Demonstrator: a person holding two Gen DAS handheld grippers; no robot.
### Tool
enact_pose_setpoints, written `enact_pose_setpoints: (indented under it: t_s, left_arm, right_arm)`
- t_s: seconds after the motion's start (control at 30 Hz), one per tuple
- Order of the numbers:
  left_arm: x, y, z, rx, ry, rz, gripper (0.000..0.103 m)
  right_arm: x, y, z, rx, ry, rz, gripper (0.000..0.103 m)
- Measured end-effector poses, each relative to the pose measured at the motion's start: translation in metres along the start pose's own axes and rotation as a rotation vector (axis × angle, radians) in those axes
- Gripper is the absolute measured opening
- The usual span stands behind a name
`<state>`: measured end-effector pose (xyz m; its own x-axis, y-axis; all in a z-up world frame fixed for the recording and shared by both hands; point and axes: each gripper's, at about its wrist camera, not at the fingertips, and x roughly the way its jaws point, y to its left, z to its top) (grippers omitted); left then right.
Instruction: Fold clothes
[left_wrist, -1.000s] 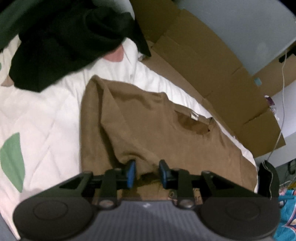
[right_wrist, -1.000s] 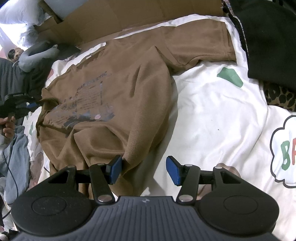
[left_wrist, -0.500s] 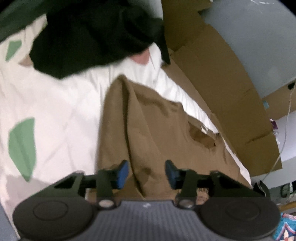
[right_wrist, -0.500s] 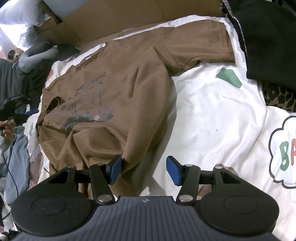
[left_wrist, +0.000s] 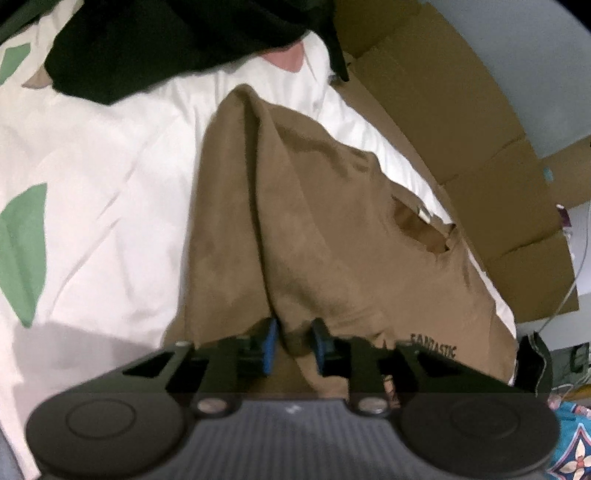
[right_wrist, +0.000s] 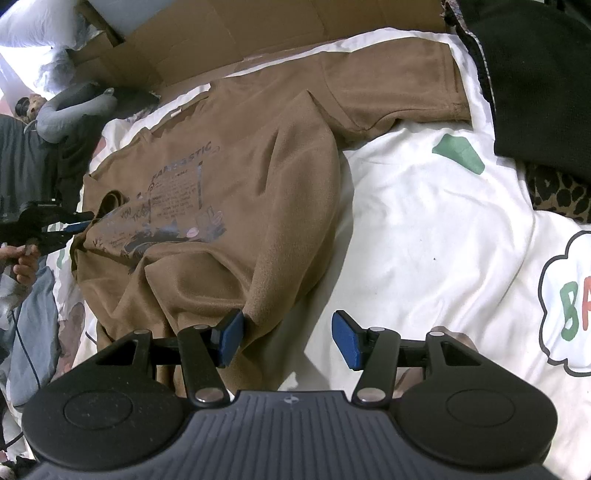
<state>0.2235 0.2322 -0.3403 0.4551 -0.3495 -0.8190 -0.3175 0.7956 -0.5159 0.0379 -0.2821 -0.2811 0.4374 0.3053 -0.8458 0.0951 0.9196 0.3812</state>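
- Brown T-shirt (right_wrist: 236, 192): lies print-up on the white bedspread (right_wrist: 424, 236), one side ridged up and lapped inward, one sleeve spread flat toward the black garment (right_wrist: 535, 81). Folding appears barely begun; sleeves and body remain unfolded.
- Left gripper (left_wrist: 291, 341): fingers narrow, having just closed further, with a pinch of shirt fabric between the pads.
- Right gripper (right_wrist: 290, 338): fingers wide apart over the shirt's hem corner, one pad touching cloth, nothing clamped.
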Motion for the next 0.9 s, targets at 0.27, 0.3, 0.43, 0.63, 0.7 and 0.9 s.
enact_pose_setpoints:
  t_s: [0.27, 0.3, 0.43, 0.63, 0.7, 0.9]
  left_arm:
    - [0.018, -0.002, 0.0, 0.009, -0.008, 0.007, 0.05]
    - [0.019, -0.002, 0.001, 0.009, -0.012, 0.005, 0.05]
    - [0.019, 0.0, 0.002, -0.007, -0.024, -0.004, 0.03]
    - [-0.004, 0.011, 0.003, -0.033, -0.057, -0.055, 0.008]
    - [-0.016, 0.013, 0.004, -0.03, -0.075, -0.071, 0.006]
    - [-0.056, 0.022, 0.021, -0.019, -0.13, -0.075, 0.005]
  right_arm:
    - [0.001, 0.001, -0.001, 0.0, 0.002, -0.001, 0.06]
    - [0.001, 0.001, 0.0, 0.0, 0.002, -0.001, 0.06]
    - [0.0, 0.003, 0.0, -0.001, -0.004, 0.004, 0.06]
    - [-0.004, 0.008, 0.003, -0.018, -0.025, 0.016, 0.06]
    - [-0.004, 0.011, 0.004, -0.03, -0.031, 0.017, 0.06]
    - [-0.003, 0.019, 0.009, -0.06, -0.042, 0.018, 0.06]
